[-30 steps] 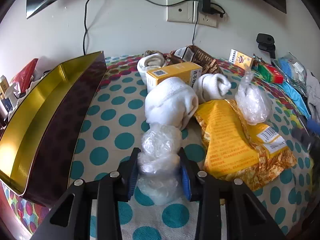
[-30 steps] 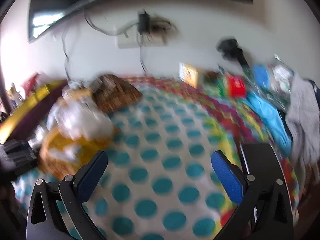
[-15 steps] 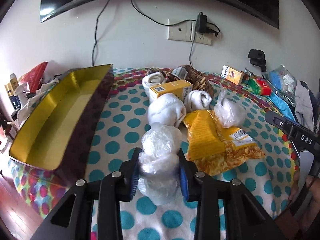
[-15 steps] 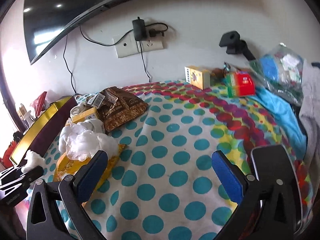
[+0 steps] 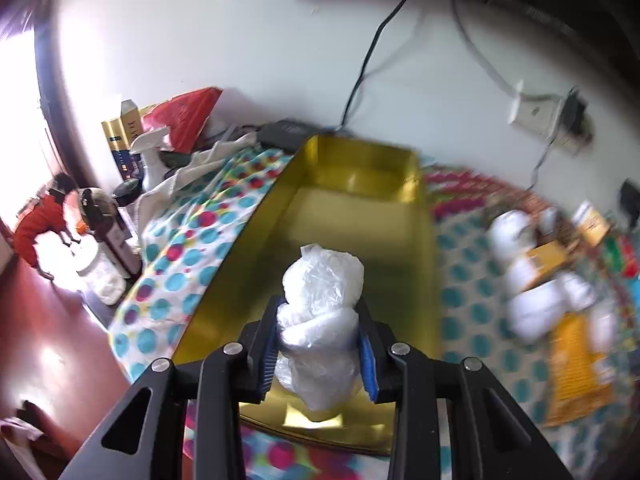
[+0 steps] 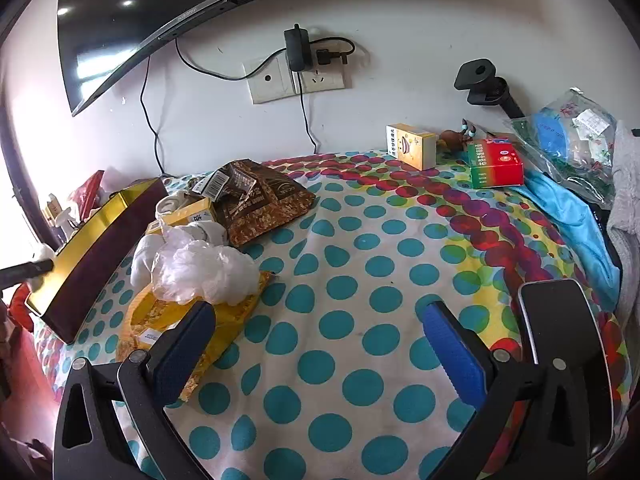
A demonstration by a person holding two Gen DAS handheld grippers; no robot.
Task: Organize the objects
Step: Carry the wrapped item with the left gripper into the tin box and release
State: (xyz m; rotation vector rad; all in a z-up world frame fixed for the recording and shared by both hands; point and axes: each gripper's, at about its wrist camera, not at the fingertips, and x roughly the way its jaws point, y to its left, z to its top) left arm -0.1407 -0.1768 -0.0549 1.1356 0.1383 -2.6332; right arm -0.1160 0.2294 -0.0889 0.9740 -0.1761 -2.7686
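The crumpled plastic bag [image 5: 320, 320] is pinched between the blue pads of the left tongs [image 5: 318, 354], which are closed on its knotted middle; one bulge stands ahead of the pads and another hangs below them. It is thin, translucent white film, wadded and twisted, so it probably weighs almost nothing and will likely spring open a little when let go. Straight ahead of and beneath these tongs lies the gold tin tray [image 5: 352, 168], its bright inside bare as far as can be seen, so the bag looks to be hovering over the near end of the tray, apart from its floor.

As a judgement, the sorting is early: 1 item is on its way in, and nothing shows inside the tray yet. Off to the right of the left tongs the rest of the pile is only a blur. The right view shows it clearly: a second plastic bag [image 6: 200, 268] just ahead and left of the right tongs [image 6: 320, 344], lying on a yellow packet [image 6: 168, 320], with white rolled socks [image 6: 140, 256], a yellow box [image 6: 188, 216] and a brown packet [image 6: 256, 196] beyond. The right tongs are spread wide with nothing between them, over the dotted cloth [image 6: 360, 280].
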